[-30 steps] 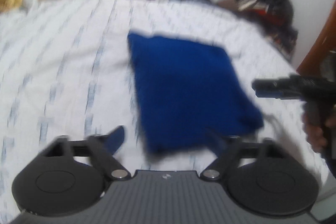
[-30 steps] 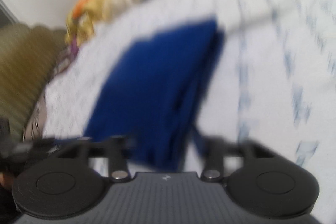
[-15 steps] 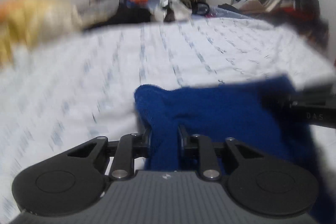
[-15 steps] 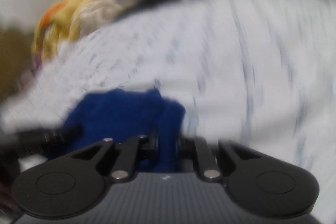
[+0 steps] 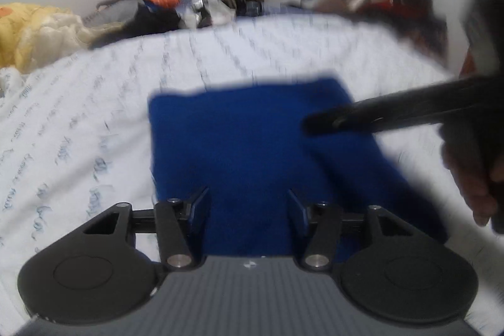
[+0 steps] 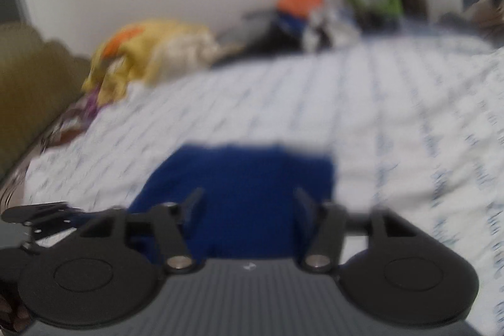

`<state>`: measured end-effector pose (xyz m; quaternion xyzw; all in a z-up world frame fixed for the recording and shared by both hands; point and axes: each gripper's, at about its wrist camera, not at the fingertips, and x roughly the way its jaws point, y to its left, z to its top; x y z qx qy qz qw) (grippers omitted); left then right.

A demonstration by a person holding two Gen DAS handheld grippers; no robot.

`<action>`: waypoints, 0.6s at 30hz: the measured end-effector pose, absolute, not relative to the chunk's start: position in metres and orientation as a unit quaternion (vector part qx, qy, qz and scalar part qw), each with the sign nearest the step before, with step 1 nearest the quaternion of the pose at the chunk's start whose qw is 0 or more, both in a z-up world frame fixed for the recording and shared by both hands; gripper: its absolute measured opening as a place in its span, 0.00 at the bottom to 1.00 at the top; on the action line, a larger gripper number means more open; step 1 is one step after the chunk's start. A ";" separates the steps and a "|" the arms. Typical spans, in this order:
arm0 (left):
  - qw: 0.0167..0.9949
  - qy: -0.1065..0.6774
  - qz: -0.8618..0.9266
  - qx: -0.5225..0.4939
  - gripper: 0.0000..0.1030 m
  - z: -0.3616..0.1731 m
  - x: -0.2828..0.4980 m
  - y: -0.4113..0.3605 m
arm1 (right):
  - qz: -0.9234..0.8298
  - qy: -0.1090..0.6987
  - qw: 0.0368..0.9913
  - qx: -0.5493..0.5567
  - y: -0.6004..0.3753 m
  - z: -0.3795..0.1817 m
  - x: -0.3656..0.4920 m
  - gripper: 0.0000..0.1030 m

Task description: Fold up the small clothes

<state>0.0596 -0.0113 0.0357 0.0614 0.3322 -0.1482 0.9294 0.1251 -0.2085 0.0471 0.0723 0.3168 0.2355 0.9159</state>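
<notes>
Both the left gripper (image 5: 248, 203) and right gripper (image 6: 249, 203) have released the folded blue fabric garment (image 5: 252, 153), fingers now spread apart.

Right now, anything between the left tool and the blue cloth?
Nothing visible. The left tool is open right over the near edge of the blue cloth, which lies flat on the bed. The right tool reaches over its right side, not between them.

Deep blue cloth (image 5: 252, 144) on white bedsheet (image 5: 94, 103) with faint blue-grey script stripes.
</notes>
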 end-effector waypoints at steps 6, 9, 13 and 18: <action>0.929 0.334 -0.157 0.039 0.66 0.053 0.036 -0.009 | 0.186 0.360 0.913 0.054 -0.191 0.028 0.134 0.67; 0.916 0.369 -0.146 0.067 0.80 0.025 0.029 -0.016 | 0.234 0.336 0.911 0.058 -0.184 0.043 0.102 0.68; 0.923 0.358 -0.131 0.046 0.68 0.037 0.011 -0.010 | 0.218 0.328 0.919 -0.030 -0.170 0.017 0.096 0.68; 0.935 0.343 -0.089 0.028 0.86 0.045 -0.048 -0.001 | 0.171 0.324 0.930 -0.009 -0.188 0.045 0.041 0.77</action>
